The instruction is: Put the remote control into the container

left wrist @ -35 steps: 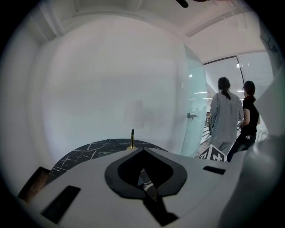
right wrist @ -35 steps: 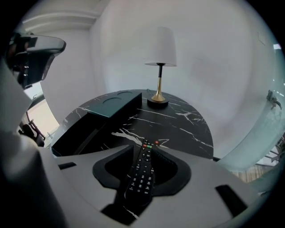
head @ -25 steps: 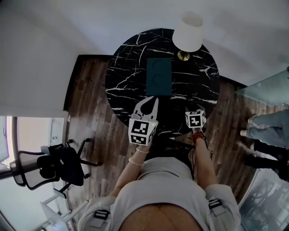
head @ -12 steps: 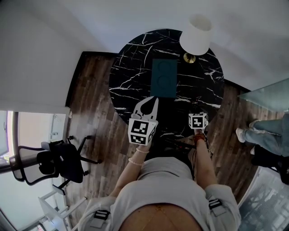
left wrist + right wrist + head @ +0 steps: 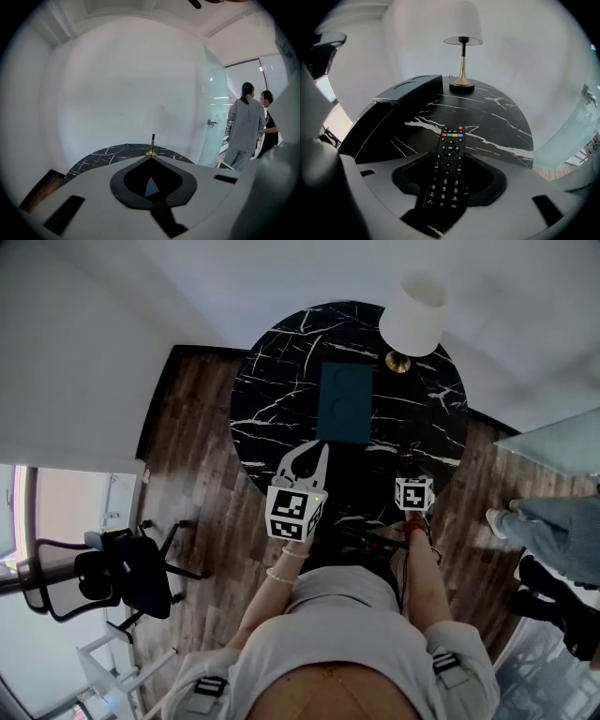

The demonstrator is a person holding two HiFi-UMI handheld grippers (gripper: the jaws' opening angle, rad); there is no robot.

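On the round black marble table (image 5: 281,381) a dark teal container (image 5: 343,402) lies near the middle; in the right gripper view the container (image 5: 410,89) is at the far left. My right gripper (image 5: 450,157) is shut on a black remote control (image 5: 450,140), whose coloured-button end sticks out over the table's near edge. In the head view the right gripper (image 5: 411,470) is right of and nearer than the container. My left gripper (image 5: 305,457) hovers just in front of the container, and in its own view the left gripper (image 5: 151,158) has its jaw tips together with nothing between them.
A white-shaded lamp (image 5: 413,310) on a brass base (image 5: 462,83) stands at the table's far right. An office chair (image 5: 122,573) is on the wooden floor at the left. A person's legs (image 5: 553,531) and a glass partition (image 5: 553,432) are at the right. Two people (image 5: 248,124) stand beyond.
The head view has drifted slightly, so the table sits a little further right. Both grippers keep their places relative to the table. The person's legs at the right have moved.
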